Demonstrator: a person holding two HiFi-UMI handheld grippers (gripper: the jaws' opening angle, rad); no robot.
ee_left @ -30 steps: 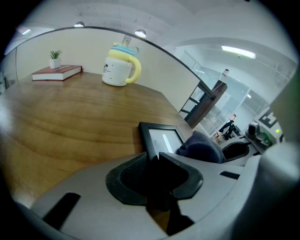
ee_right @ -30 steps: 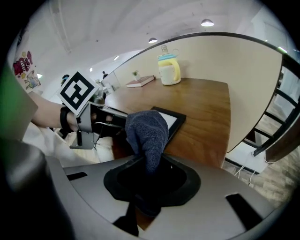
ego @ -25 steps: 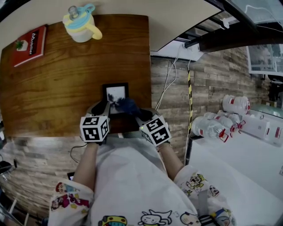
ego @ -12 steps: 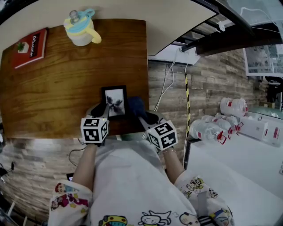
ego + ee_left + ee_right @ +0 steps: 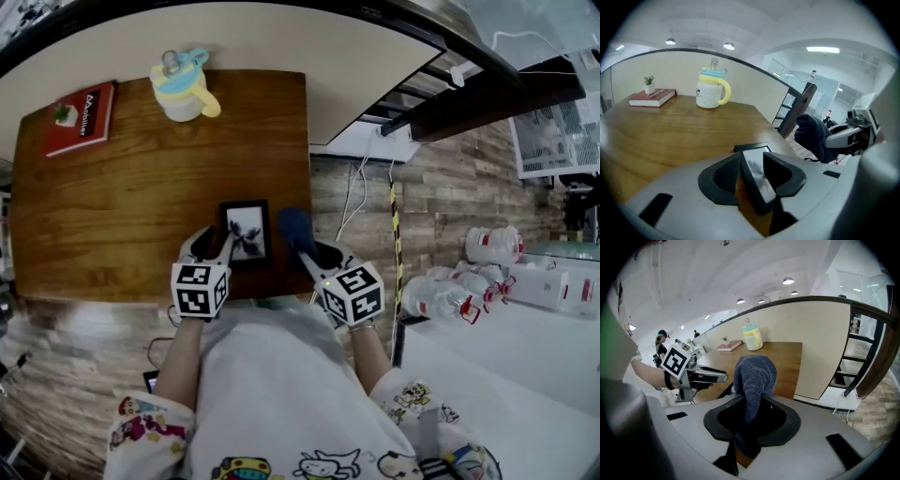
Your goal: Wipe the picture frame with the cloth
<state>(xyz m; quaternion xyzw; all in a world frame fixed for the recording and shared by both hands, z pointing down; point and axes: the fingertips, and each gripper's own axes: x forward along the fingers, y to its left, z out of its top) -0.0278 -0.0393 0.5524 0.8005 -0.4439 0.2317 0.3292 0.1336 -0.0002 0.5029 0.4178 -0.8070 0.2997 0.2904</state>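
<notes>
Wood bench (image 5: pixel 141 187): brown grain top. We note that its right edge ends just past the work spot.
Picture frame (image 5: pixel 246 232): small, with a black border and a pale picture with a dark sprig. It sits near the bench's front edge, towards the right corner. We cannot tell whether it lies flat or leans.
Left tongs (image 5: pixel 223 246): jaws opening, with the frame's near end between them. In the left gripper view we see bench wood showing between the left pad and the frame, so the grip is loose. The frame lies close against the right pad.
Right tongs (image 5: pixel 307 251): jaws closed on the cloth. The marker cube faces up at the person's side.
Cloth (image 5: pixel 291 227): dark blue knit. It is bunched into a rounded wad that sticks out ahead of the jaws. From above we place it just beside the frame's right edge, and it looks clear of the frame.
Mug (image 5: pixel 183 86): cream body, yellow handle, blue lid. It stands at the far edge of the bench, well apart from the frame.
Book (image 5: pixel 82 117): red cover, at the far left corner of the bench, with a tiny potted plant (image 5: pixel 62 112) on it.
</notes>
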